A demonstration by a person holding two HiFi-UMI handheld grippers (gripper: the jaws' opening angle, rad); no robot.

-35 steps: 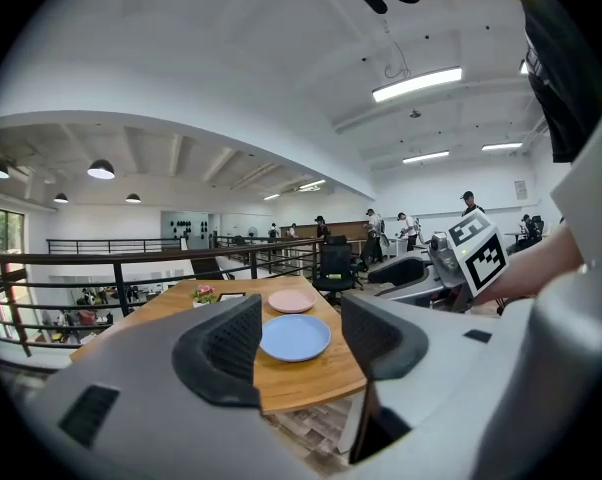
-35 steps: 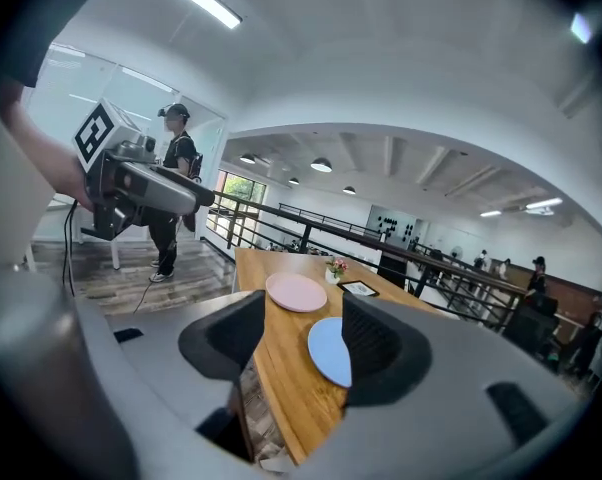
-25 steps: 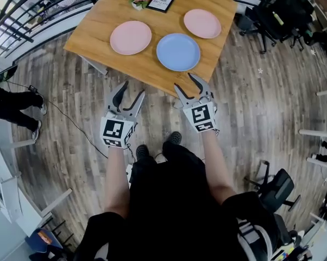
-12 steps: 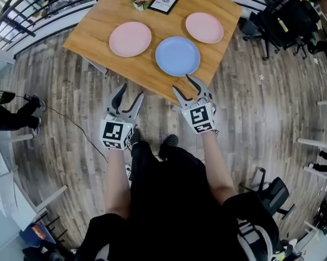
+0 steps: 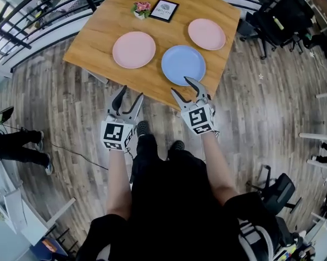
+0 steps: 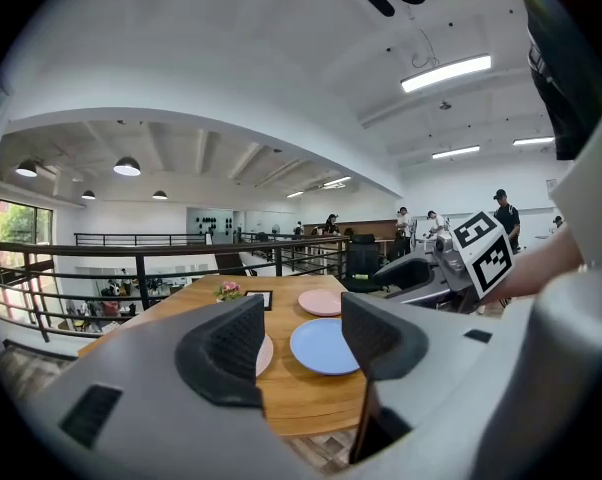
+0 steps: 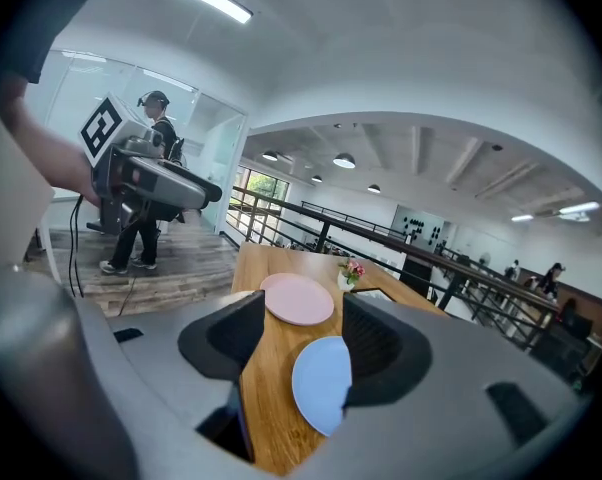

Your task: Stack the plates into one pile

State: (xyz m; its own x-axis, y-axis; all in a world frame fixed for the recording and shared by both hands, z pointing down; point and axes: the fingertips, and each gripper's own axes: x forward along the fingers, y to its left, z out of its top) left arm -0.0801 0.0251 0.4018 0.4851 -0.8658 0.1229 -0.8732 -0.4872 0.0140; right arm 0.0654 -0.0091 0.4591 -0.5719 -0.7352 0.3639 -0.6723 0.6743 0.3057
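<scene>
Both of your tools are released and empty. The left gripper (image 5: 131, 93) hangs over the plank floor (image 5: 65, 113) short of the square wooden table (image 5: 93, 39), jaws apart with nothing between them. The right gripper (image 5: 181, 86) sits at the table's near edge, jaws likewise spread, aimed at the round pale-blue plate (image 5: 183, 64).

No stacking has begun. The blue plate lies flat nearest you. The left round pink plate (image 5: 133, 49) lies beside it, apart, and the right round pink plate (image 5: 206, 34) lies farther back, close to the table's right edge.

Your main risk is the first pick. Each plate lies flat on the wood, so a jaw that comes in too high will likely ride over the rim and shove the plate instead of catching it. Pushed away, the blue plate could knock a pink one, and the right pink one has little table beside it. Gripped by one edge only, a plate will probably droop and may slip out on the carry, so bite deep. Reaching far, mind the small pot of pink flowers (image 5: 141, 7) and the black-framed card (image 5: 164, 10).
</scene>
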